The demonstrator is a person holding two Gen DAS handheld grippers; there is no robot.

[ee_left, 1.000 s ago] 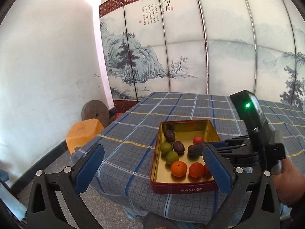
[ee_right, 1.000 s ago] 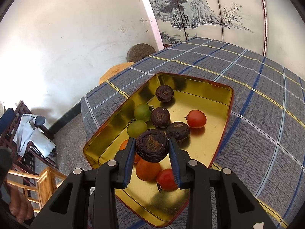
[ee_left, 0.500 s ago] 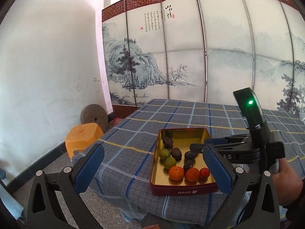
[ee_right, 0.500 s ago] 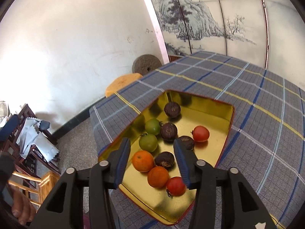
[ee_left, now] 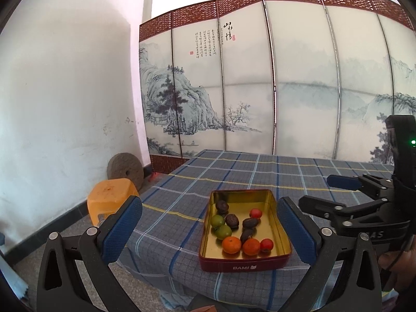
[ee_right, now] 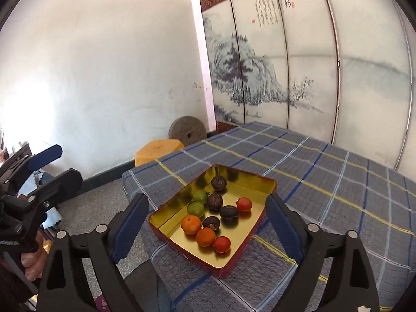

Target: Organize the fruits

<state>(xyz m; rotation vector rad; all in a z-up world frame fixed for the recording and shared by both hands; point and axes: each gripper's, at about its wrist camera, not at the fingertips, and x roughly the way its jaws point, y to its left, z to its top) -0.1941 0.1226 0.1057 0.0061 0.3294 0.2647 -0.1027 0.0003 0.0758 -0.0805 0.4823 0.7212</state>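
- My left tongs (ee_left: 209, 227) and right tongs (ee_right: 206, 222) are both released, holding nothing.
- The tin (ee_left: 282, 230) with the fruits (ee_left: 240, 230) sits near the counter (ee_left: 260, 171) edge; bare cloth lies beyond the tin.

Bright daylight fills both views, soft and even. The folding screen (ee_left: 286, 91) glows pale, as if lit from behind, and its painted hills look washed out toward the right. Strong glare on the white wall (ee_right: 91, 91) in the right wrist view, nearly blown out at the far left. The gold inside of the tin (ee_right: 241, 236) shines, mirroring the fruit as dark smudges; short soft shadows sit under each piece. Focus is crisp mid-frame, on the checked tablecloth (ee_left: 260, 171) too. Fisheye bending is heavy: the screen's posts bow outward, and black vignette rounds off every corner.
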